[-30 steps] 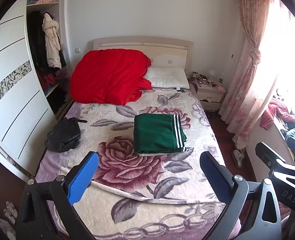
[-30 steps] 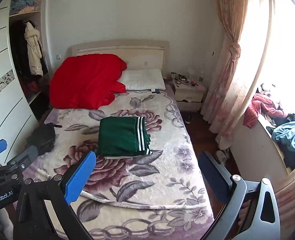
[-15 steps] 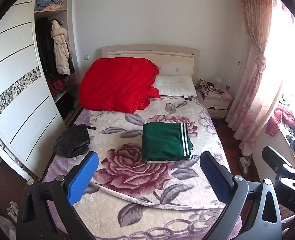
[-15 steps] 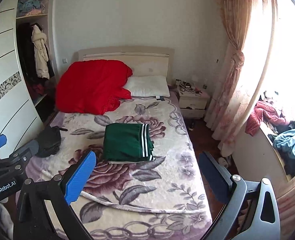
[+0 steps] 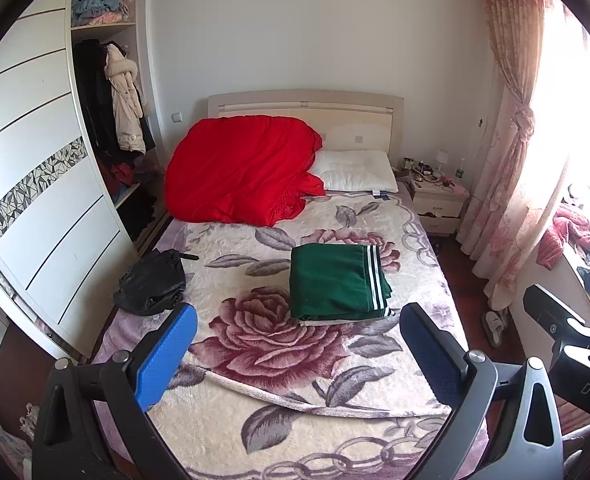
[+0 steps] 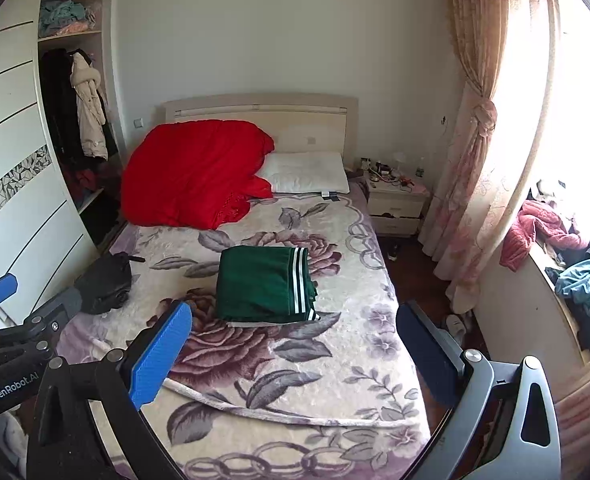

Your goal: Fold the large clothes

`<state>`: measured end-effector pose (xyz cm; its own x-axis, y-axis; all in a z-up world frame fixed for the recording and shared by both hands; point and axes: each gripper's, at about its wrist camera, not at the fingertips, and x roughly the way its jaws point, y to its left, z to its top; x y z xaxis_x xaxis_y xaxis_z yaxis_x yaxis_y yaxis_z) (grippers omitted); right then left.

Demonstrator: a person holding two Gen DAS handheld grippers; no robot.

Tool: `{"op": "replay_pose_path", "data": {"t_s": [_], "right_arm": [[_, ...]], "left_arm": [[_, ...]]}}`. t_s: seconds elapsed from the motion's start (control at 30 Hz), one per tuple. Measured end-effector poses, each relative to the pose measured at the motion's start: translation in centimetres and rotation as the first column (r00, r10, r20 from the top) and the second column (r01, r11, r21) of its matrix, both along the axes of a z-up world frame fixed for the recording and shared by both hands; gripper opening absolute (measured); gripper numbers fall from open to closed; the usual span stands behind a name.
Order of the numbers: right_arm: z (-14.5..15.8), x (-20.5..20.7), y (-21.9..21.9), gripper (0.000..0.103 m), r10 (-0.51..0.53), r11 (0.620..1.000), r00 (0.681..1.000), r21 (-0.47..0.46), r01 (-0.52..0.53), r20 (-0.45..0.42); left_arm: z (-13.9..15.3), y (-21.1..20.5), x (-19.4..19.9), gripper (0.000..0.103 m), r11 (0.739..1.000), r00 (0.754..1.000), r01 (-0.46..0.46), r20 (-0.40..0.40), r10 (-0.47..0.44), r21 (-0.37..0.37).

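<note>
A folded green garment with white stripes (image 5: 337, 280) lies flat in the middle of the bed (image 5: 315, 392); it also shows in the right wrist view (image 6: 265, 284). My left gripper (image 5: 295, 354) is open and empty, held back above the foot of the bed, well short of the garment. My right gripper (image 6: 293, 350) is open and empty too, beside the left one, also apart from the garment. The left gripper's body shows at the left edge of the right wrist view (image 6: 19, 332).
A red quilt (image 5: 241, 170) and a white pillow (image 5: 357, 172) lie at the headboard. A black bag (image 5: 151, 284) sits at the bed's left edge. A wardrobe (image 5: 35, 184) stands left, a nightstand (image 5: 439, 204) and curtain (image 5: 507, 160) right. Clothes pile on the window ledge (image 6: 575, 264).
Both grippers have drawn back and tilted up from the bed, so the folded garment looks farther away and more of the room shows. Both stayed open.
</note>
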<state>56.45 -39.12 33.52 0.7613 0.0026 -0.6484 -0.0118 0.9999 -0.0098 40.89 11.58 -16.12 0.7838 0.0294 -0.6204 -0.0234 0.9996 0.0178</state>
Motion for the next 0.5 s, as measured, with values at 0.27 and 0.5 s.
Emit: {"op": "replay_pose_path", "data": {"t_s": [0.27,0.5], "right_arm": [[-0.21,-0.90,-0.24,0.103,-0.004,1.000,1.000,0.008,0.004,-0.001],[-0.18,-0.34,-0.25,0.103,-0.001,1.000,1.000,0.005,0.001,0.002]], "left_arm": [[0.48,-0.30,0.37,0.103,1.000,1.000,0.008,0.009,-0.008,0.007],[0.74,-0.38,0.69,0.103,1.000,1.000,0.015,0.012,-0.015,0.010]]}}
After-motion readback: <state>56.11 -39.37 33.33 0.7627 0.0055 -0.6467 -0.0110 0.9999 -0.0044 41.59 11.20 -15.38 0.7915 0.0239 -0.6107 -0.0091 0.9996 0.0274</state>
